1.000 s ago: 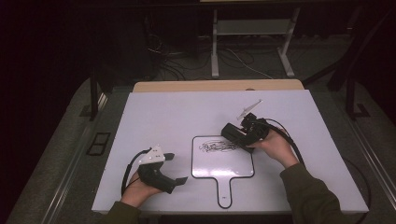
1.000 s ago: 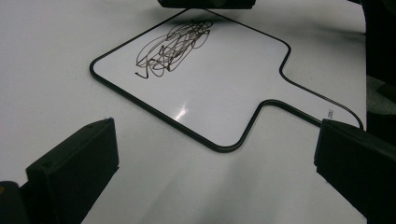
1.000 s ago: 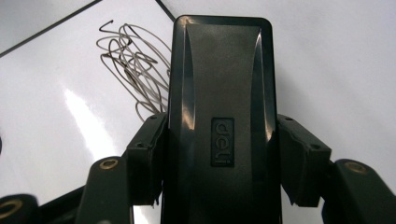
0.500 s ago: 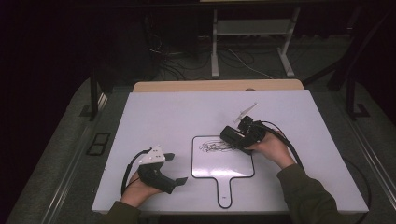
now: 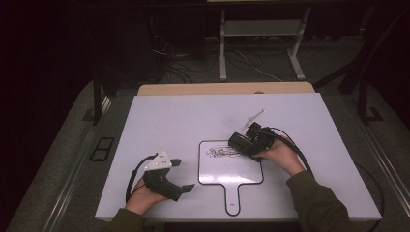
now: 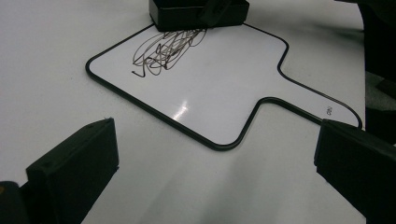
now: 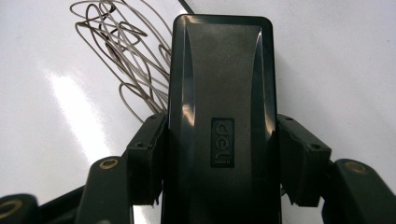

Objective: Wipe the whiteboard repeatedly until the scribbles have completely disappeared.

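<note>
Black eraser (image 7: pixel 222 126) centre frame in the right gripper view, clamped between right gripper (image 7: pixel 219 158) jaws (one each flank), over whiteboard (image 5: pixel 231 166) scribble, left gripper (image 5: pixel 180 175) jaws released.

Between your left gripper (image 5: pixel 181 175) and the whiteboard (image 5: pixel 231 171) lies bare table (image 5: pixel 159 123), so you can pass there freely. The eraser (image 7: pixel 222 121) clamped in your right gripper (image 5: pixel 247 142) covers the board's far edge beside the scribble (image 6: pixel 166 49). A pen (image 5: pixel 254 117) lies just beyond it. The board's handle (image 5: pixel 233 199) points toward you.
</note>
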{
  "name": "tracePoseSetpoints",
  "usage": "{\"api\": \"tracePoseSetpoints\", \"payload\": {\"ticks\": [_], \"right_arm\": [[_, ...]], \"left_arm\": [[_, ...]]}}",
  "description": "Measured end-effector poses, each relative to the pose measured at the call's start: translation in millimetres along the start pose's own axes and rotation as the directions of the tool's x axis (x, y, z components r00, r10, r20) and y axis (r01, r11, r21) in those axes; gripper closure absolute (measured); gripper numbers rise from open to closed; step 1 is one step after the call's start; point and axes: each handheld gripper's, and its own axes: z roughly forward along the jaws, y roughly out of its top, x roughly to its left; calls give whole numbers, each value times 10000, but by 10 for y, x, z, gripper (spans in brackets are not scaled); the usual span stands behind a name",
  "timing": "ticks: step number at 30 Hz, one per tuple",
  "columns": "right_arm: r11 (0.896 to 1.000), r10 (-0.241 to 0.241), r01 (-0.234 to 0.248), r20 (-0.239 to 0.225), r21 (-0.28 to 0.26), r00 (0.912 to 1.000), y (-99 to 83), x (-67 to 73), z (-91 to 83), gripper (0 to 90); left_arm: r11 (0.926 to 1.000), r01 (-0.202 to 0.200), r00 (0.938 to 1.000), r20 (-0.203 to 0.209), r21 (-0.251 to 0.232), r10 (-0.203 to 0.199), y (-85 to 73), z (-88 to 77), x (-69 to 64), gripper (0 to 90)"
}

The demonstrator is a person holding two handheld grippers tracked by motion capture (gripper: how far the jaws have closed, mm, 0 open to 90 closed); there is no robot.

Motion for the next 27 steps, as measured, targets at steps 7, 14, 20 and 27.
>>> {"api": "tracePoseSetpoints", "payload": {"ticks": [7, 14, 20, 27], "right_arm": [[9999, -105, 105, -61, 63, 9999, 20, 53, 2, 388], [9995, -288, 289, -134, 93, 9995, 46, 117, 13, 388], [9991, -409, 411, -216, 127, 9989, 69, 168, 22, 388], [9968, -776, 781, -264, 165, 9966, 93, 220, 34, 388]], "left_arm": [[10000, -8, 10000, 7, 8, 8, 0, 3, 3, 0], [10000, -7, 10000, 10, 6, 7, 0, 1, 0, 0], [10000, -18, 10000, 12, 8, 18, 0, 2, 2, 0], [10000, -22, 10000, 17, 14, 22, 1, 4, -2, 0]]}}
